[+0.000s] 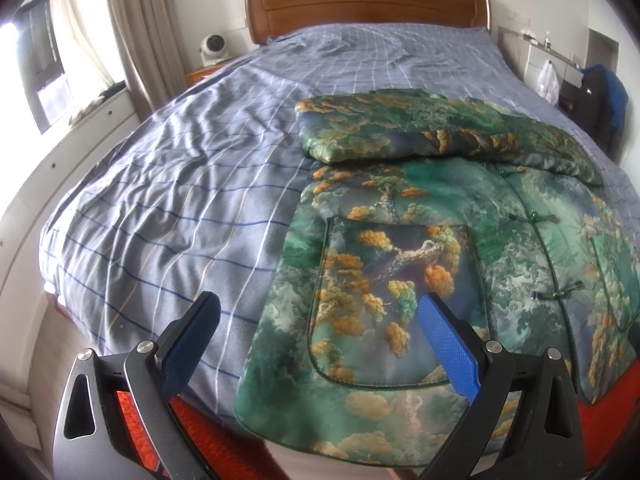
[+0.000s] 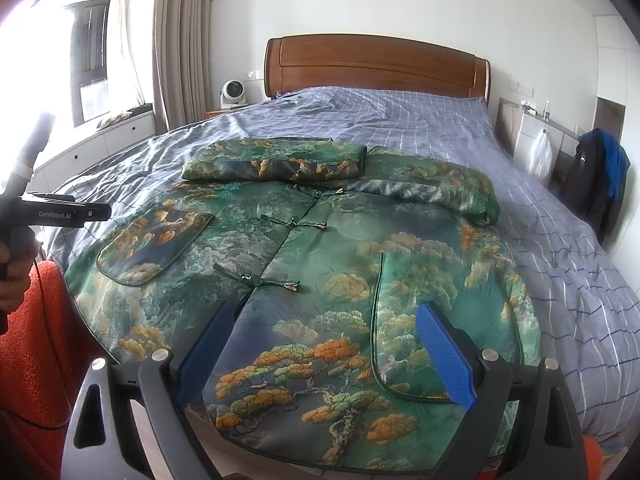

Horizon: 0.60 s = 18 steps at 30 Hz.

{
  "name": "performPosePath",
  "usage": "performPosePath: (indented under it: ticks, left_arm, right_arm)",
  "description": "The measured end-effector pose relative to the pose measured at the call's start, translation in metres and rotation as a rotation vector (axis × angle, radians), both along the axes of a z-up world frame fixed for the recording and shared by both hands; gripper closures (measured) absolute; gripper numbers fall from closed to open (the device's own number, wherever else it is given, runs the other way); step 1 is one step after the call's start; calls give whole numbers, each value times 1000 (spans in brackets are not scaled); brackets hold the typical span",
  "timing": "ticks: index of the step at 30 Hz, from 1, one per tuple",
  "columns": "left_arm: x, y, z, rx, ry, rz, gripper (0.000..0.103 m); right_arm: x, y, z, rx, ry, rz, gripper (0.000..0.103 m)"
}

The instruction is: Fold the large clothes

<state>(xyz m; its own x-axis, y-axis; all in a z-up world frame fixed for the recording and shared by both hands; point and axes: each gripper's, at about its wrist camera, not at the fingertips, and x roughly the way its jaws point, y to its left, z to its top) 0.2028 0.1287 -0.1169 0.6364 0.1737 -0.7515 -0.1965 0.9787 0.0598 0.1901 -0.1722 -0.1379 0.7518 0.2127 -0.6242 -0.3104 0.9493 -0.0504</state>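
A green padded jacket (image 1: 400, 280) with orange tree print lies front-up on the bed, hem toward me; it also shows in the right wrist view (image 2: 320, 260). Both sleeves (image 2: 276, 164) are folded across its upper part. My left gripper (image 1: 320, 308) is open and empty above the hem at the jacket's left pocket (image 1: 392, 312). My right gripper (image 2: 326, 320) is open and empty above the hem at the right pocket (image 2: 444, 320). The left gripper's body (image 2: 60, 212) shows at the far left of the right wrist view.
The bed (image 1: 180, 184) has a blue checked cover and a wooden headboard (image 2: 376, 64). A small fan (image 2: 232, 92) stands on the nightstand at left. A dark and blue coat (image 2: 600, 176) hangs at right. An orange sleeve (image 2: 36, 340) is near the bed edge.
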Motion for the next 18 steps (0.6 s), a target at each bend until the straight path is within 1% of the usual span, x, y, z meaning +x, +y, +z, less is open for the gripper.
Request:
performPosePath:
  ticks: [18]
  left_arm:
    - [-1, 4, -3, 8, 9, 2, 3]
  right_arm:
    - [1, -1, -2, 2, 3, -2, 11]
